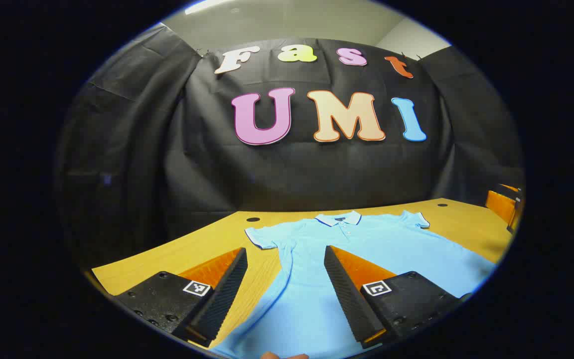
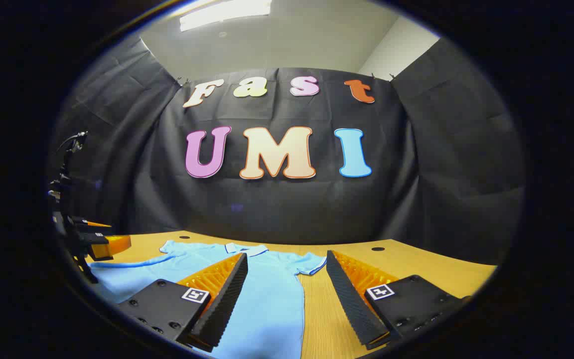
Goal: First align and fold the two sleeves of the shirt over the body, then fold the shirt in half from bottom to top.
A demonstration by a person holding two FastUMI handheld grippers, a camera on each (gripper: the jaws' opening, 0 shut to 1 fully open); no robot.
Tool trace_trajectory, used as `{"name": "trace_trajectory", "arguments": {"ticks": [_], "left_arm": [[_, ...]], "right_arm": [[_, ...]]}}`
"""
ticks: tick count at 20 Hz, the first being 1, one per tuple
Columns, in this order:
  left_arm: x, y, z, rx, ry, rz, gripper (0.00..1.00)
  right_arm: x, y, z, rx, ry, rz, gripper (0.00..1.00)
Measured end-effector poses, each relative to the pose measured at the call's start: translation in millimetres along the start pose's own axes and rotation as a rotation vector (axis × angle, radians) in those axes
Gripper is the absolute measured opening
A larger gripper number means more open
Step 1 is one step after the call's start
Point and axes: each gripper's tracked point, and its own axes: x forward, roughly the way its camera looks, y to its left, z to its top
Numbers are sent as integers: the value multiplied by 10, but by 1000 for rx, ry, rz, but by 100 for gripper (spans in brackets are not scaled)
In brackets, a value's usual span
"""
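One shirt point(image 1: 366, 249) lies flat on the counter point(image 1: 202, 244), front up, its collar point(image 1: 338, 218) toward the booth wall. Both short sleeves are spread out to the sides, unfolded; in the left gripper view one sleeve point(image 1: 262, 237) lies at the shirt's left and the other sleeve point(image 1: 415, 218) at its right. The right gripper view shows the same shirt point(image 2: 267, 294) lying on the counter point(image 2: 416, 264), with two dark round holes in the counter near the wall.

Two claws are in view. The left claw point(image 1: 285, 294) stands wide apart, low over the shirt's left side and hem area; its fingers point(image 1: 347, 294) hold nothing, and whether they touch the cloth I cannot tell. A fingertip of the person's hand point(image 1: 282, 355) shows at the bottom edge of that view. The right claw point(image 2: 287, 299) is also wide apart and holds nothing, poised over the shirt's right edge, with bare counter between its fingers beside the cloth. In the right gripper view the left claw shows again far off at the left edge, over the shirt's other side.
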Motion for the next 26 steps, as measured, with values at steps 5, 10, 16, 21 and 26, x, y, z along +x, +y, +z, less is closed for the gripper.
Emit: {"name": "trace_trajectory", "arguments": {"ticks": [5, 10, 16, 21, 26], "left_arm": [[13, -41, -19, -1, 3, -20, 96], [45, -10, -24, -22, 1, -16, 96], [41, -42, -67, -24, 27, -36, 96], [67, -38, -83, -21, 31, -35, 96], [37, -102, -26, -22, 4, -75, 96]], "right_arm": [[22, 70, -130, 11, 48, 18, 98], [6, 94, -123, 19, 43, 22, 97], [-23, 64, -114, 40, 36, 3, 97], [-14, 66, -102, 44, 39, 1, 98], [-20, 75, -113, 43, 43, -1, 98]]}}
